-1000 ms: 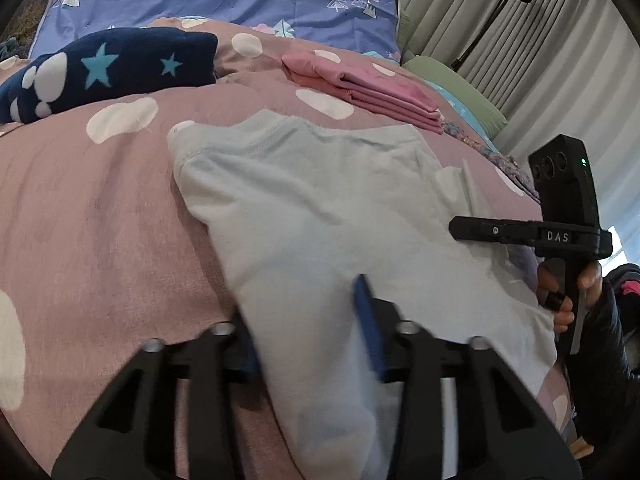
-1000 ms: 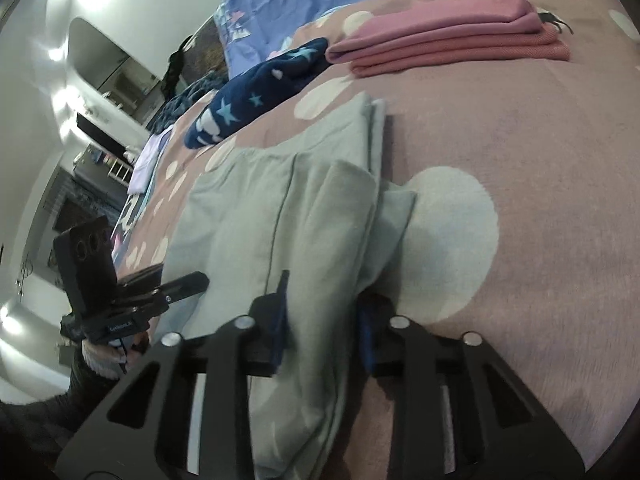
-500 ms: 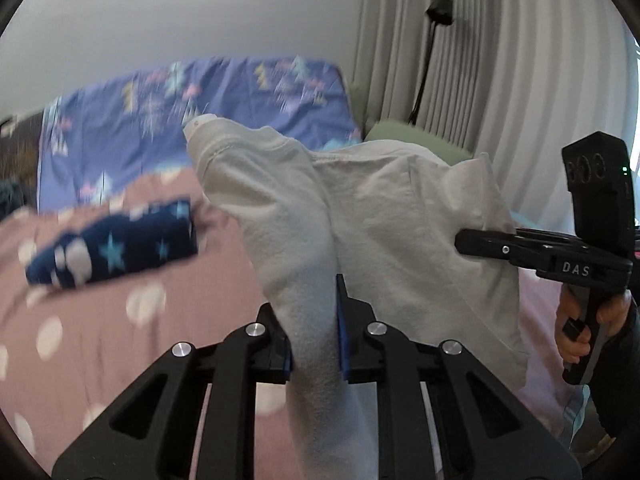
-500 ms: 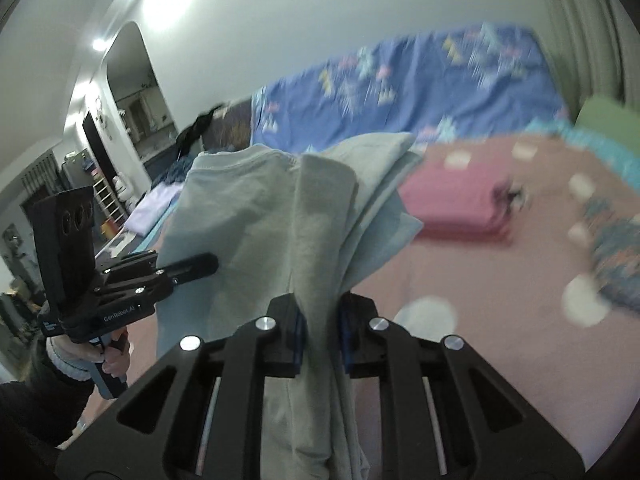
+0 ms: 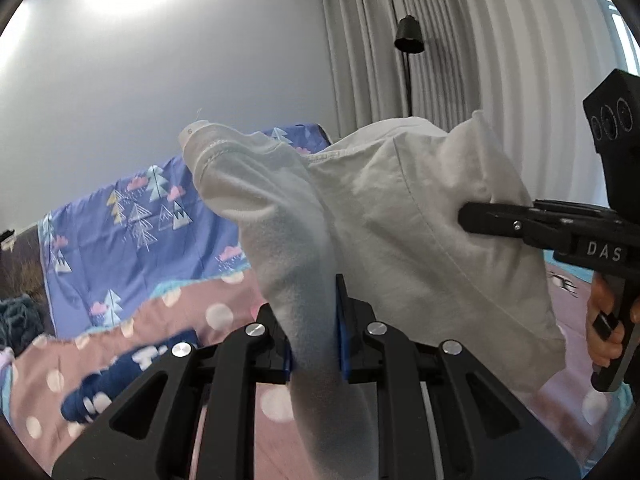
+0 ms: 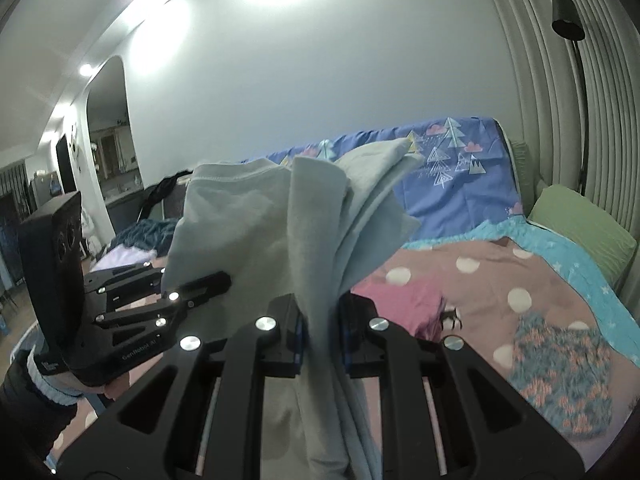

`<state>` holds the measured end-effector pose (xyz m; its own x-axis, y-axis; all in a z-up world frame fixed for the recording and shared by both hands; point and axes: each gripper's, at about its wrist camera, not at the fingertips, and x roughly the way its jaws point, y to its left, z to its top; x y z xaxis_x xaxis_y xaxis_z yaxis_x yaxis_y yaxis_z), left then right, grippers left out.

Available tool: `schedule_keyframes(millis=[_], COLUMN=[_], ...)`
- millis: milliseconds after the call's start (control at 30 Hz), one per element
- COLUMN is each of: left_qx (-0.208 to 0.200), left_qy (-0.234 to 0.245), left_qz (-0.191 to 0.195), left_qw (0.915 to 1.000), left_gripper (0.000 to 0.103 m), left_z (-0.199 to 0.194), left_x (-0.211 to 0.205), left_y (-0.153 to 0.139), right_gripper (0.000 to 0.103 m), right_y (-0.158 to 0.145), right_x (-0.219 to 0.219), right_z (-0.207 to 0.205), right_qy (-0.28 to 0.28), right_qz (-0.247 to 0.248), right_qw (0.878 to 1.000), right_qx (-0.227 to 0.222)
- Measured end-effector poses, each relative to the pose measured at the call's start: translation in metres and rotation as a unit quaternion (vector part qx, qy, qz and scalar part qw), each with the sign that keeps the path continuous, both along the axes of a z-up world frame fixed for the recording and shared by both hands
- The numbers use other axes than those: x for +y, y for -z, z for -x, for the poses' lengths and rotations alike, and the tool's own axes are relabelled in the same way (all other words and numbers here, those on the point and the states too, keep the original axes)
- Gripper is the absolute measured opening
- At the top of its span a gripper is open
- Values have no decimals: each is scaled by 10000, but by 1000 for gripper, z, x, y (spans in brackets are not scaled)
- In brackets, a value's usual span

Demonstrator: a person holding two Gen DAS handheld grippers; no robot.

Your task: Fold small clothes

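Pale garment (image 5: pixel 400 216) — raised clear of the bed (image 6: pixel 480 280), pinched at both ends: left gripper (image 5: pixel 314 344) fingers (image 5: pixel 342 332) clamp one bunched edge, right gripper (image 6: pixel 322 332) the other. Left view only: navy star-print bundle (image 5: pixel 120 380) below-left of fingers. Right view only: pink folded pile (image 6: pixel 400 300) just beyond fingers, green pillow (image 6: pixel 580 228) — no containers seen

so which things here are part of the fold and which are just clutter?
In the job:
- pale grey garment, held up off the bed
- left gripper, shut on it
- right gripper, shut on it

Just lying about:
- folded pink clothes
- navy star garment
- green pillow
- floor lamp
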<state>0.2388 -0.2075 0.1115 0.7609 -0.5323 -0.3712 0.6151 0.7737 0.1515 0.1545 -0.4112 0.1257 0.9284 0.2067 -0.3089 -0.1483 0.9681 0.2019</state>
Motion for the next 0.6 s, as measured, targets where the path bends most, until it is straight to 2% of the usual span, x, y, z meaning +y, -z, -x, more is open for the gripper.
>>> schedule_keyframes(millis=[133, 333, 533, 600], left_qx=[12, -217, -246, -130], left_qy=[-113, -358, -568, -691], left_qz=[-144, -464, -751, -783], left_qw=[9998, 9980, 9953, 9944], left_gripper=[17, 17, 17, 17], left_z=[-35, -90, -145, -168], left_x=[-19, -45, -69, -77], left_y=[-1, 6, 31, 43], right_gripper=[14, 14, 14, 14], right_y=[4, 15, 43, 55], right_x=[-26, -41, -58, -64], right_z=[-44, -104, -162, -186], right_qy=[146, 324, 511, 566], right_qz=[-231, -212, -251, -280], right_qw=[9996, 9992, 9981, 9973], right_qx=[24, 47, 244, 366])
